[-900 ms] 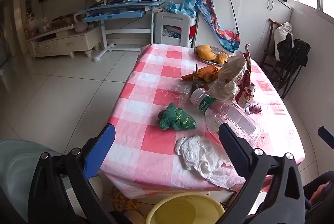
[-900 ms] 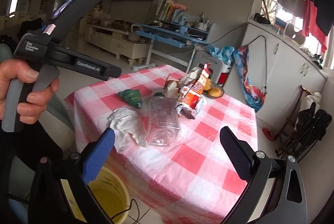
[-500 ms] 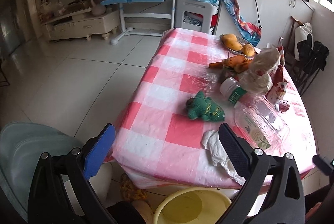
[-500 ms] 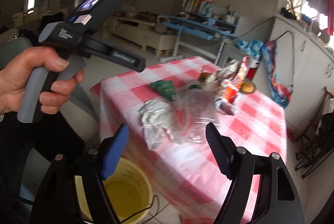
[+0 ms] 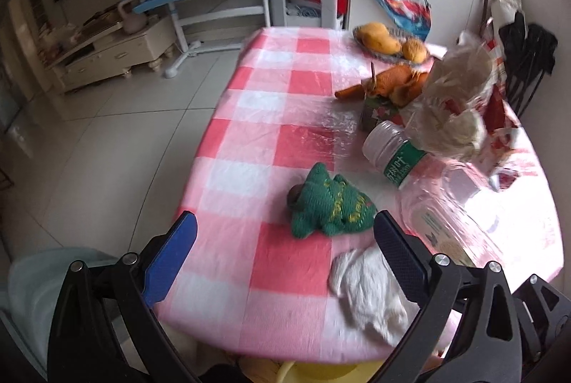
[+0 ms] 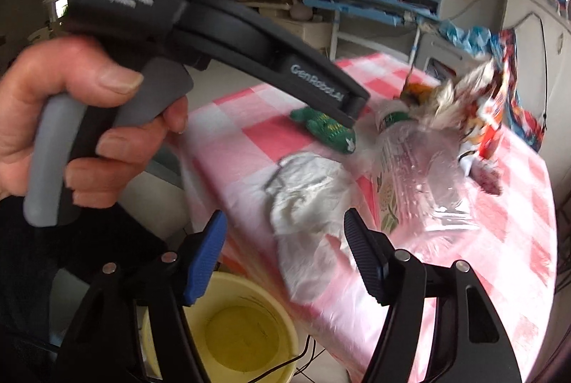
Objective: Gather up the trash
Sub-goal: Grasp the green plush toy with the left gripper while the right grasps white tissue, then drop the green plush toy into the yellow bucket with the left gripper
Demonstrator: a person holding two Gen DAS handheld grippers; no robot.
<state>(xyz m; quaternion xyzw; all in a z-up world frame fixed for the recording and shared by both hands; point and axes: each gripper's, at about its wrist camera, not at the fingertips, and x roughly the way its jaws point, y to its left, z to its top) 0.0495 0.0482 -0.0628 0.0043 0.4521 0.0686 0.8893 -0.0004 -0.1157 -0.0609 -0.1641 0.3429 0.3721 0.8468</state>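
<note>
1. The tissue (image 6: 307,190) lies crumpled at the counter (image 6: 242,147) edge, mid-frame in the right view — just ahead of the right tool (image 6: 285,258), its long axis running toward us and overhanging the bucket (image 6: 228,340) at the bottom.
2. Our right tool is nearer; it is partly open and holds nothing.
3. The left tool (image 5: 285,254) gapes wide — empty, with the tissue (image 5: 367,290) at lower right.
</note>
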